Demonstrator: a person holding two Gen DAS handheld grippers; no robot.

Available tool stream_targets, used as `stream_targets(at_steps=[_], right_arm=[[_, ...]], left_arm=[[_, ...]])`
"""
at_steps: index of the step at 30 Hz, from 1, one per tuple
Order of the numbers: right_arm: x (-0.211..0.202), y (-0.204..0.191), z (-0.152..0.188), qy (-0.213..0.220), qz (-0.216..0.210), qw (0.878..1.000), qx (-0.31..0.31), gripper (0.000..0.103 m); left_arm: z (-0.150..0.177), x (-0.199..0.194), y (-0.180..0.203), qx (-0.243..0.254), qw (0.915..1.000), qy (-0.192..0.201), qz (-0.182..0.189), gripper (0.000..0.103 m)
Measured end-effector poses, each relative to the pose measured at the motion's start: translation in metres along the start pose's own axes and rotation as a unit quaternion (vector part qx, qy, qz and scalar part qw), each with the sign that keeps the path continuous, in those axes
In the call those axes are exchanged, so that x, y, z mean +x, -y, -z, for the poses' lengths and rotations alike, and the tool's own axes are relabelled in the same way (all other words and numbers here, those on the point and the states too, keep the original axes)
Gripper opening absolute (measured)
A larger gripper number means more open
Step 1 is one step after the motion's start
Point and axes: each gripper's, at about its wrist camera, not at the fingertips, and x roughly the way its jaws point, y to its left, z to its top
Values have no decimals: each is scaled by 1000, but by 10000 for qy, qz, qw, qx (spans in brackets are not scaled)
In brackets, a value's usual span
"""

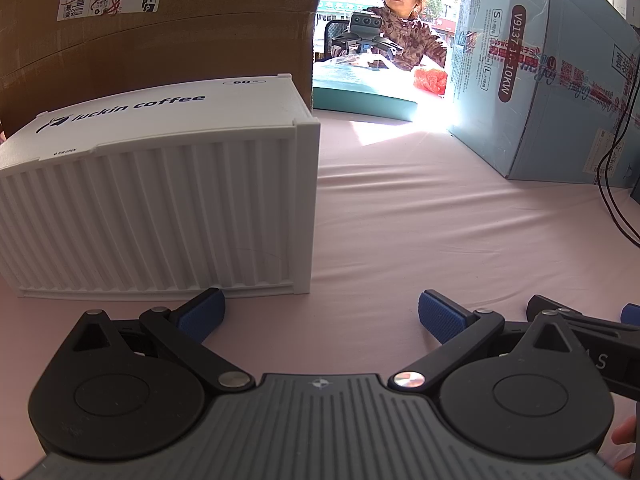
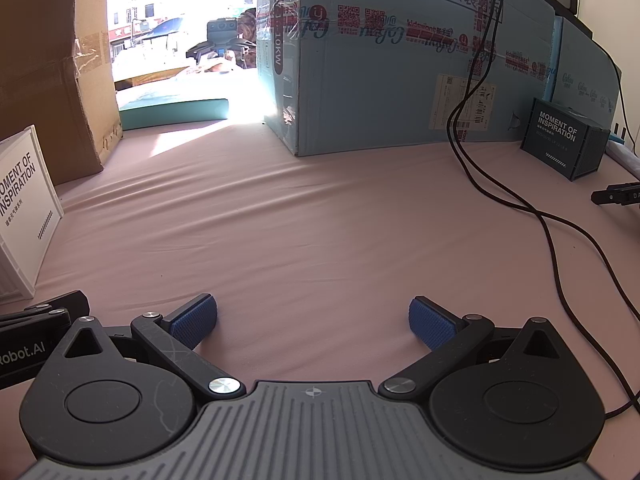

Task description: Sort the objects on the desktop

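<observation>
A white ribbed container-shaped box (image 1: 160,200) printed "luckin coffee" stands on the pink cloth just ahead and left of my left gripper (image 1: 320,316), which is open and holds nothing. Its end panel (image 2: 24,200) shows at the left edge of the right wrist view. My right gripper (image 2: 312,320) is open over bare cloth, also holding nothing. A dark teal container-shaped box (image 2: 564,144) reading "MOMENT OF INSPIRATION" stands far right against the blue carton. Part of the right gripper (image 1: 580,320) shows at the right of the left wrist view.
A brown cardboard box (image 1: 140,40) rises behind the white box. A large light-blue carton (image 2: 400,60) stands at the back right, with black cables (image 2: 520,200) trailing over the cloth. A person (image 1: 404,32) sits beyond the gap with another gripper device (image 1: 364,36). A teal board (image 1: 360,96) lies there.
</observation>
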Motion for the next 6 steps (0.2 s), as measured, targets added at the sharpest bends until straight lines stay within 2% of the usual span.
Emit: stream_targets(at_steps=[6], right_arm=[[0, 0, 0, 3, -2, 10000, 4, 103]], left_arm=[[0, 0, 0, -4, 10000, 8, 8, 103]])
